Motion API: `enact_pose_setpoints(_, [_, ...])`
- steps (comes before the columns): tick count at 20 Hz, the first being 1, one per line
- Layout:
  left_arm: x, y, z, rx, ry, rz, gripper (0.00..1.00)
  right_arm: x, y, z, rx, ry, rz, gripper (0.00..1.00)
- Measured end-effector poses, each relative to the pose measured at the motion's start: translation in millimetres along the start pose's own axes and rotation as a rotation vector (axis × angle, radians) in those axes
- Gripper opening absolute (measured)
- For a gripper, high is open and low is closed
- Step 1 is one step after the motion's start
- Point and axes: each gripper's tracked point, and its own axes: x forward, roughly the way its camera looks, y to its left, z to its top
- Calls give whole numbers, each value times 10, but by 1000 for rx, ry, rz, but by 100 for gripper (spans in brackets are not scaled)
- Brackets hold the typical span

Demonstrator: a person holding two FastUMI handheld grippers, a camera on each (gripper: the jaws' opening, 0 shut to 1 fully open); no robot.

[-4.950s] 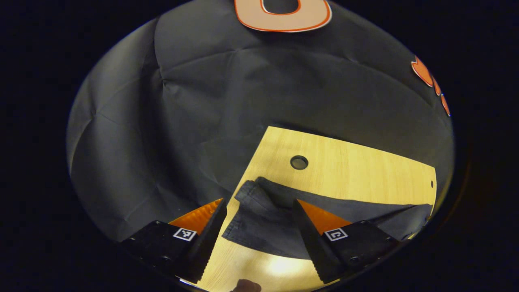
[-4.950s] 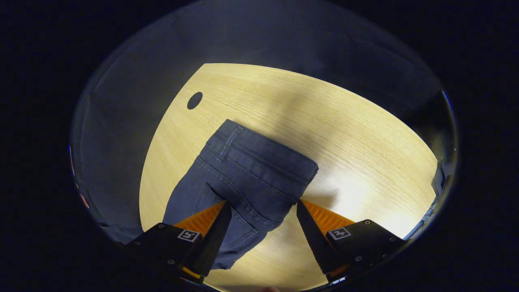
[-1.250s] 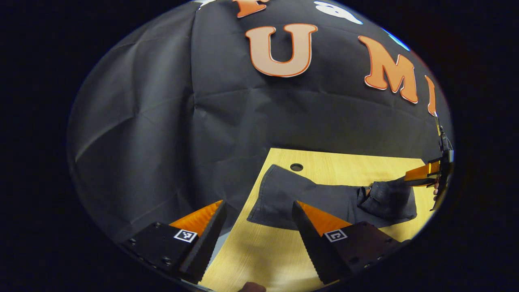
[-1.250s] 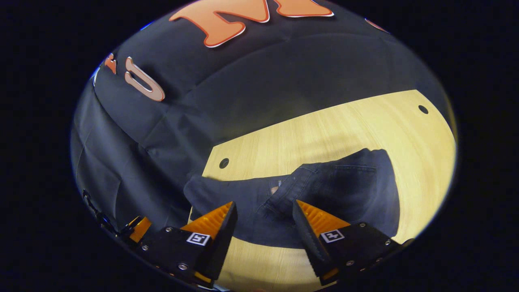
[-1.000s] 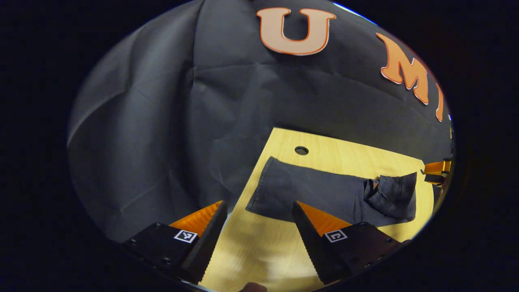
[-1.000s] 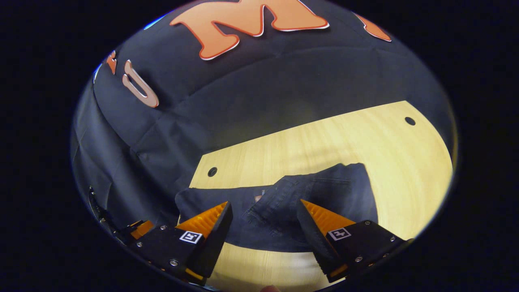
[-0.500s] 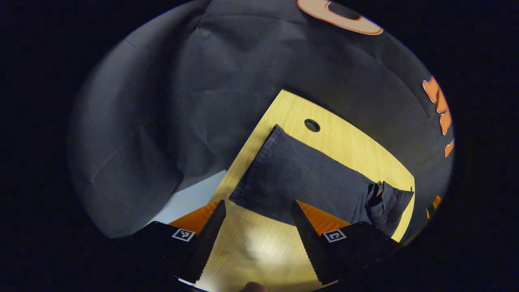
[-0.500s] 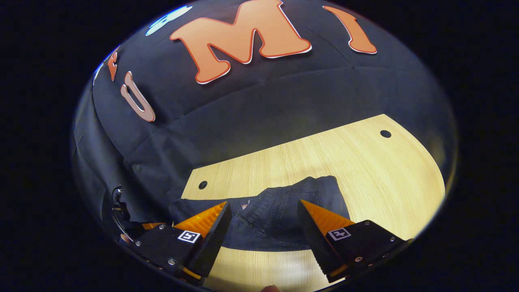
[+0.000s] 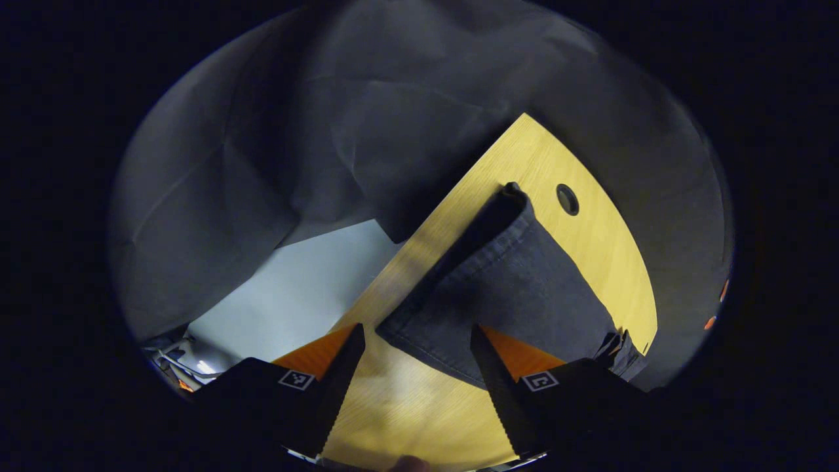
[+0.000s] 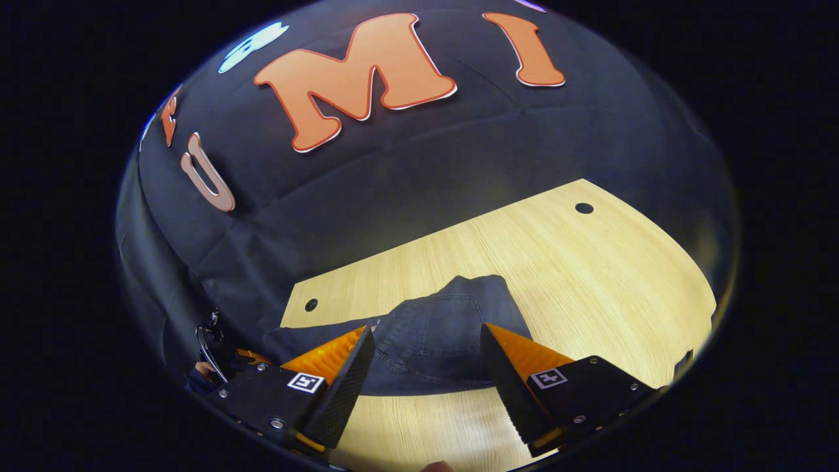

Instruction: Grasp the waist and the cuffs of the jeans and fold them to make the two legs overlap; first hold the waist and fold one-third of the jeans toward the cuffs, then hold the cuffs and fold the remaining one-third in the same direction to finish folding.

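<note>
Both grippers hang spread wide and empty: the left gripper (image 9: pixel 409 367) over the cuffs (image 9: pixel 419 331), the right gripper (image 10: pixel 426 367) over the folded-back waist (image 10: pixel 442 334). Beyond them the jeans (image 9: pixel 505 288) lie lengthwise along the tabletop (image 10: pixel 590 275), cuffs at its left edge by the grommet hole (image 9: pixel 567 199). Risk, I'd say: pinching one cuff layer only, so the legs slide apart.

jeans (image 9: pixel 505 288): you have dark blue-grey denim, lighter stitch lines | counter (image 10: pixel 590 275): pale yellow wood, fine straight grain, small dark round holes | floor (image 9: pixel 295 295) past the counter's left edge: pale grey-white
</note>
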Motion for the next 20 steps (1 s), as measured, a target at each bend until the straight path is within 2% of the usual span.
enact_pose_setpoints(3, [79,12,19,18,29,92,98,-24,-27,-40,-8,8,-4,98])
enact_pose_setpoints(10, [201,-75,55,-14,40,200,96,-15,-119,25,4,15,3,98])
enact_pose_setpoints(13, [218,-119,73,-33,27,213,98,4,-137,20,8,18,6,98])
enact_pose_setpoints(17, [195,-129,59,-3,40,198,97,32,-150,-27,37,31,13,98])
enact_pose_setpoints(18, [208,-171,73,16,34,180,93,43,-156,-21,41,28,14,99])
enact_pose_setpoints(20, [246,-290,115,30,5,128,55,28,-161,-27,40,28,14,98])
